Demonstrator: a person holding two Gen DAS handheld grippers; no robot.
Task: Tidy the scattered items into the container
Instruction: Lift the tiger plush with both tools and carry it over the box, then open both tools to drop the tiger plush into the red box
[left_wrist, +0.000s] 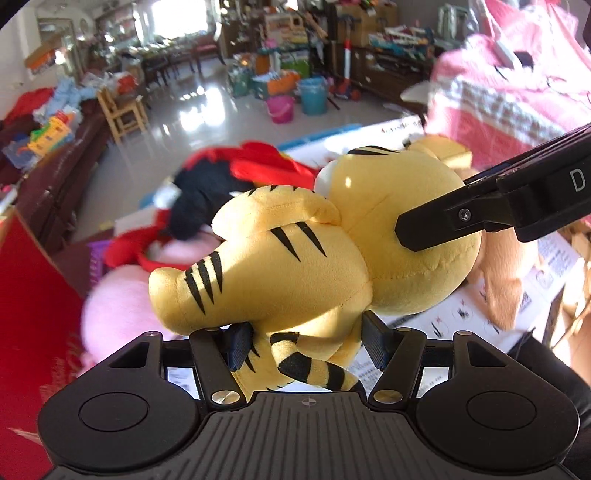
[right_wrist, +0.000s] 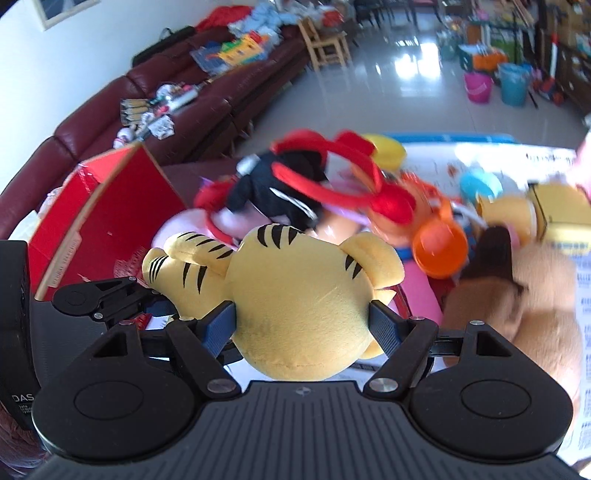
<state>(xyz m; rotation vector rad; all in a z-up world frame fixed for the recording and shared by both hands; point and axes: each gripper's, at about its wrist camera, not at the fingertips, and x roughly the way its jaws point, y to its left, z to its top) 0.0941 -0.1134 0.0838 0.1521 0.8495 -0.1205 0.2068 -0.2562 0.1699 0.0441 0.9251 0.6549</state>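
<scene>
A yellow tiger plush with black stripes hangs in the air between both grippers. My left gripper is shut on its lower body near the striped tail. My right gripper is shut on its round head, blue pads pressing both sides; one of its black fingers shows against the head in the left wrist view. The left gripper's linkage shows at the left of the right wrist view. A red cardboard box stands open at the left, below the plush.
Under the tiger lie a black-haired doll in red, a pink plush, an orange bowl and a brown plush on a printed white sheet. A dark red sofa runs along the left. Pink cloth hangs at right.
</scene>
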